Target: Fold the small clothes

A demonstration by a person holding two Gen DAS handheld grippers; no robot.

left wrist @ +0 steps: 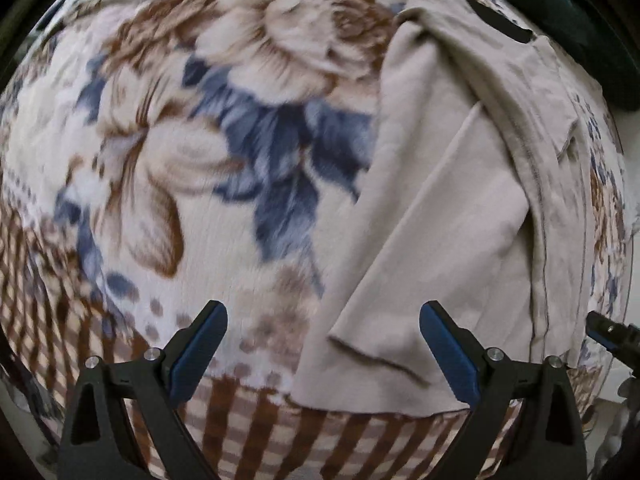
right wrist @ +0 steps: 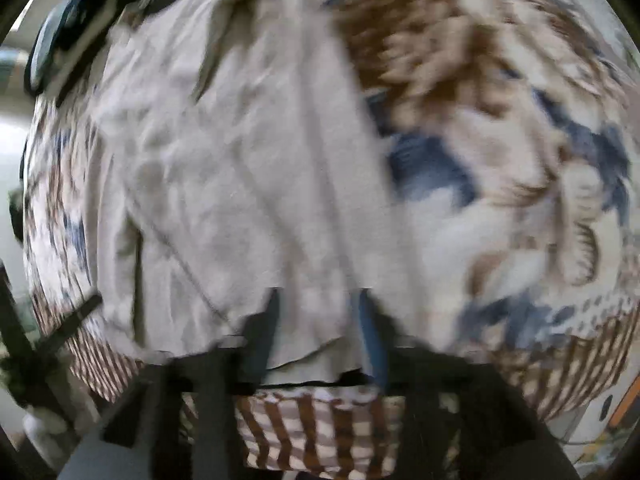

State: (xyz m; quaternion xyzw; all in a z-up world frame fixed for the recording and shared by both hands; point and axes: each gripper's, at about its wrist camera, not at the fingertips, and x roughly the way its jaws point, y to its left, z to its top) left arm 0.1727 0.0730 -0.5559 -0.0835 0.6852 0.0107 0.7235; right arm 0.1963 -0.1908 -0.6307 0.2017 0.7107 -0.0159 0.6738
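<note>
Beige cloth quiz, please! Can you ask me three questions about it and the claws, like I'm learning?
1. True or false: the left claw is open.
2. The beige cloth lies on: A) a flowered blanket, B) a wooden floor, C) a glass table.
3. Fill in: in the left wrist view, most of the cloth is on the ____ side of the picture.

Key: 1 true; 2 A; 3 right.
</note>
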